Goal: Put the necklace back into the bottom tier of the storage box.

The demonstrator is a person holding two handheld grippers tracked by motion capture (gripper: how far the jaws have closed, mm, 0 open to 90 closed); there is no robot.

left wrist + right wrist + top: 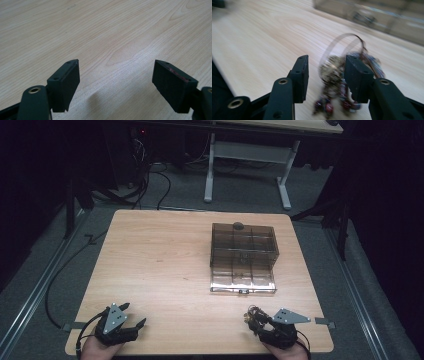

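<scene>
Apparently box [243, 257]: compartments hold something small | lid: knob [238, 225]

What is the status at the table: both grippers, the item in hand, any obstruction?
Left gripper open, nothing between its jaws. Right gripper open around tangled beaded jewellery piece. Smoky transparent plastic compartment box sits mid-table, path unobstructed.

Your left gripper [131, 316] is matte black, with a grey three-cornered plate at its 12 o'clock and a black cable curling off at 8 o'clock. Its blocky pads [65, 85] carry small screw holes; one shows a reddish edge strip. Your right gripper [256, 318] matches: same grey plate, brass-ringed pivot holes, black cable at 4 o'clock.
</scene>
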